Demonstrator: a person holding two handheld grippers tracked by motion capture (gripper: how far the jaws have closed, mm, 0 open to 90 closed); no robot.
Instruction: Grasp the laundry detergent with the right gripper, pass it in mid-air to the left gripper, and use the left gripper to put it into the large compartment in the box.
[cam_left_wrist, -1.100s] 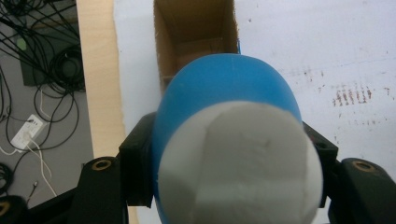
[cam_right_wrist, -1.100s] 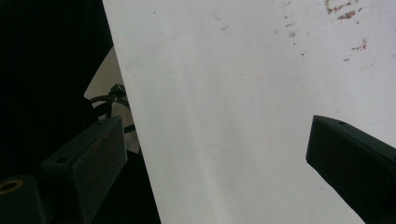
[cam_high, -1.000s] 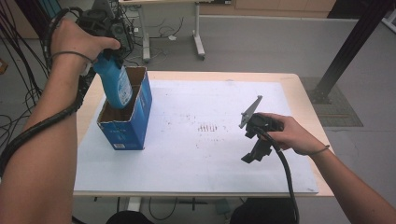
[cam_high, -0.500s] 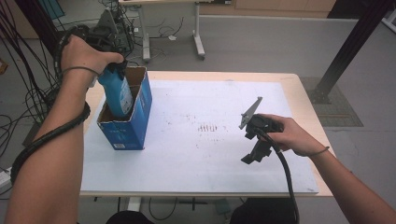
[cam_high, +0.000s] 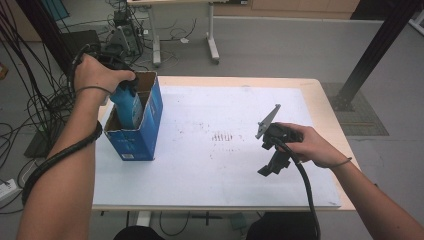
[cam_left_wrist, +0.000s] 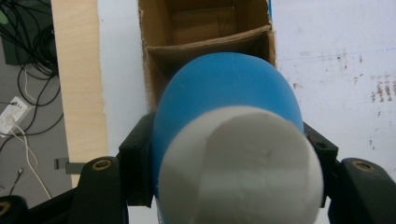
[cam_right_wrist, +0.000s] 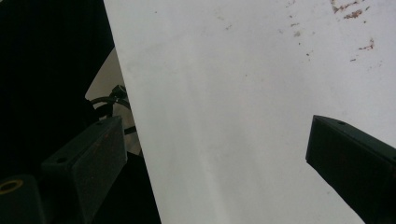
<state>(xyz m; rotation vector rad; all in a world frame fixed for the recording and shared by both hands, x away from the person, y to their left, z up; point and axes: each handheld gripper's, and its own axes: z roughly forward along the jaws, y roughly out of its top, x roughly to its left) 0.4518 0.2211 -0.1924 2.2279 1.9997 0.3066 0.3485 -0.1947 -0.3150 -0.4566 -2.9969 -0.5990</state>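
here the left gripper's (cam_high: 131, 100) fingers (cam_left_wrist: 135, 161) clamp the blue bottle (cam_left_wrist: 224, 112) over the box (cam_high: 150, 117).

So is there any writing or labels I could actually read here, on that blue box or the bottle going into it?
No text can be read.
Blue cardboard box: a small white label patch low on its front, too small and blurred to read.
Blue bottle with white cap: no print shows.
White table cover: brownish marks near the middle are stains, not writing.
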